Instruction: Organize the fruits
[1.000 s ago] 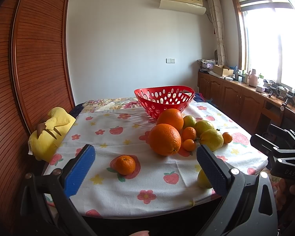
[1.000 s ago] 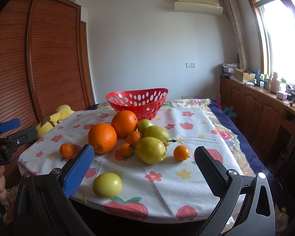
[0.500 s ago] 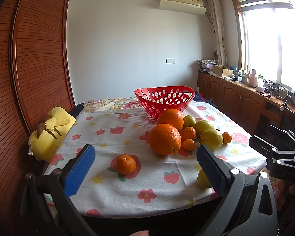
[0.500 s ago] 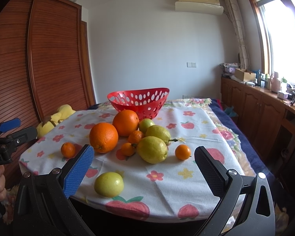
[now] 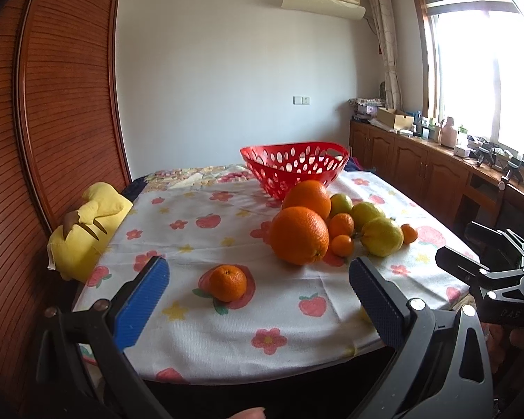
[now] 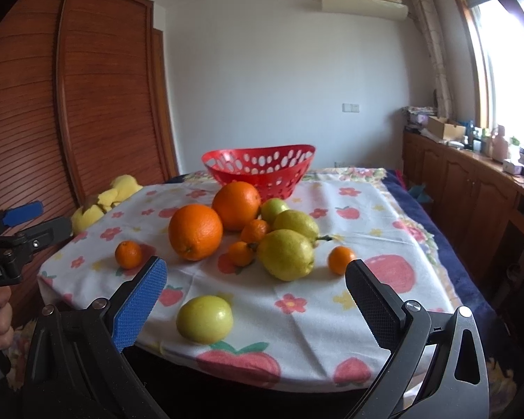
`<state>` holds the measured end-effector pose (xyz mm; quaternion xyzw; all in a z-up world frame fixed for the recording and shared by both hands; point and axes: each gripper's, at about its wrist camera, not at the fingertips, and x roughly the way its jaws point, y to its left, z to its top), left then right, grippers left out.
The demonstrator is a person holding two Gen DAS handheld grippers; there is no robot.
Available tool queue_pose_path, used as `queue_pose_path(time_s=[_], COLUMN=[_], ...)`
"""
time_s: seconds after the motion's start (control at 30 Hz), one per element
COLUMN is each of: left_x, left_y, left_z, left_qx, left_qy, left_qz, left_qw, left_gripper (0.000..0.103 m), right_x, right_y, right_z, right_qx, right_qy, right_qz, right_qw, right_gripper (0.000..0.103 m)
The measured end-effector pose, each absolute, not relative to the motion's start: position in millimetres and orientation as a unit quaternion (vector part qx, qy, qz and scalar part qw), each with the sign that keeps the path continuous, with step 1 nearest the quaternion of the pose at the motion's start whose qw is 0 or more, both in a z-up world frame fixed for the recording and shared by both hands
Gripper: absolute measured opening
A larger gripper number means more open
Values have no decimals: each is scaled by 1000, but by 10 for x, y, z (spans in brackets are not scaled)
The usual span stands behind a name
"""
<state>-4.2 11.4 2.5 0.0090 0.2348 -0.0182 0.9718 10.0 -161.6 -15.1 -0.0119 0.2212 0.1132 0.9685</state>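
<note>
A red perforated basket [image 5: 294,167] [image 6: 258,167] stands at the table's far end with no fruit showing inside. In front of it lie two big oranges [image 5: 299,235] [image 6: 195,232], several small tangerines, two yellow pears [image 6: 285,254] and a green fruit. One tangerine [image 5: 228,282] lies alone near the front, just beyond my left gripper [image 5: 258,300], which is open and holds nothing. A yellow-green apple [image 6: 204,319] rests close to the front edge, between the fingers of my right gripper [image 6: 255,300], open and apart from it.
A flowered cloth [image 5: 227,314] covers the table. A yellow plush toy [image 5: 87,223] sits at the left edge by a wooden wardrobe [image 5: 52,122]. Wooden cabinets [image 5: 419,171] with clutter run under the window at right. The other gripper shows at each view's side.
Both grippers have edged slightly forward toward the table; the fruit looks a little nearer. Nothing on the table has moved, and both stay open.
</note>
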Motion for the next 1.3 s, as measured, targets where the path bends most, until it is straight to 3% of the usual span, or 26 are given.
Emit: queue_pose_path(time_s=[0.17,0.57,0.97,1.27,1.3], left_x=[77,400,646,894,912], left_y=[217,365,477,578,583], left_z=[-121,-402,-618,-728,-737], left_qx=[10,11,-8,-33,-35], left_qy=[254,296,337,362,363], left_qz=[-21,-38,-46,-58,-60], left_qw=[967,954,940,930,929], left_gripper=[103,102,100,88,82], right_x=[198,456,552,611,618], right_y=[-1499,-1275,-1229,-1174,-1180], right_z=[-291,-636,-884,-994,-995], right_qx=[-16,-32,-39,-44,-44], right_qy=[239,291,332,348,348], right_qz=[138,190,210,234,236], right_qw=[961,937,919,907,906], right_gripper=[100,80,70,57,57])
